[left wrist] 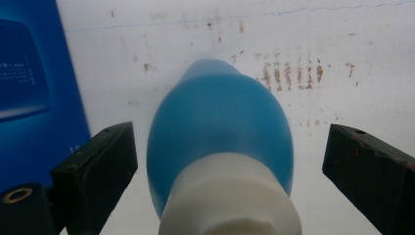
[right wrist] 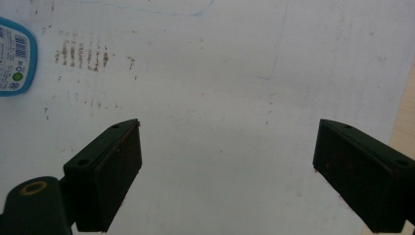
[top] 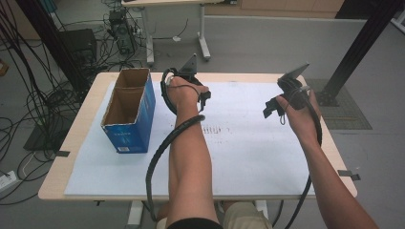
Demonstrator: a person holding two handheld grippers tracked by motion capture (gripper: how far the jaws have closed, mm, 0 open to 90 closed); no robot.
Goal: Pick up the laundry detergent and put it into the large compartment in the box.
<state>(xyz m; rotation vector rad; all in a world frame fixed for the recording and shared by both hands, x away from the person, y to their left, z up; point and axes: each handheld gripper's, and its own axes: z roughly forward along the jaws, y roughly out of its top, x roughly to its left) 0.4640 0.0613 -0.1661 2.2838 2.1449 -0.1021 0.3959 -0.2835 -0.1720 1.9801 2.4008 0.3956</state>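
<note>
light wood table (top: pixel 71 143) with a big white sheet (top: pixel 248 157) on it, blue cardboard box (top: pixel 130 125) and blue bottle (left wrist: pixel 220 122) sitting on that

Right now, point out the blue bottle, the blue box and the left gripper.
blue bottle (left wrist: pixel 218 122), left gripper view, on its blue body.
blue box (top: pixel 131 131), high view, on its blue side wall.
left gripper (left wrist: pixel 227 166), left gripper view, midway between its open jaws.

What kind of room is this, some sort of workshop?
Probably a lab or test room set up for recording. A plain table with a white sheet stands on a grey floor, loose cables pile up beside it, and black frame posts rise at the sides. A person holds a wired gripper in each hand.
</note>
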